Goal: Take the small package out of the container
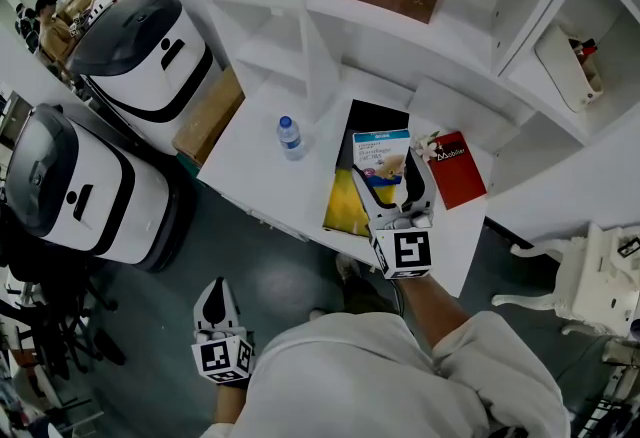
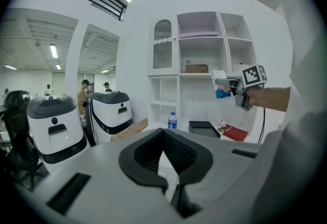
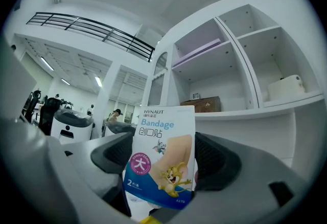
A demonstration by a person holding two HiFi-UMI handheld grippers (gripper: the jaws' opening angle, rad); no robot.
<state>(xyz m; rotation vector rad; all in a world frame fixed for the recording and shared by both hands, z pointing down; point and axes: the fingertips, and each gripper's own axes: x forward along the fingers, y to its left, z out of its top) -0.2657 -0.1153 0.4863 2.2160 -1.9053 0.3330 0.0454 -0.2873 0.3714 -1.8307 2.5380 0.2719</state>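
Jaws pressed together on nothing, your left gripper (image 2: pixel 171 174) hung low. Ahead, your right gripper (image 1: pixel 395 198) was clamped on the flat blue-and-white paper bandage packet (image 3: pixel 162 151), upright and raised clear of the black open box (image 1: pixel 380 114) on the white table (image 1: pixel 255 161). A steady pinch mattered most, since thin paper slips easily.
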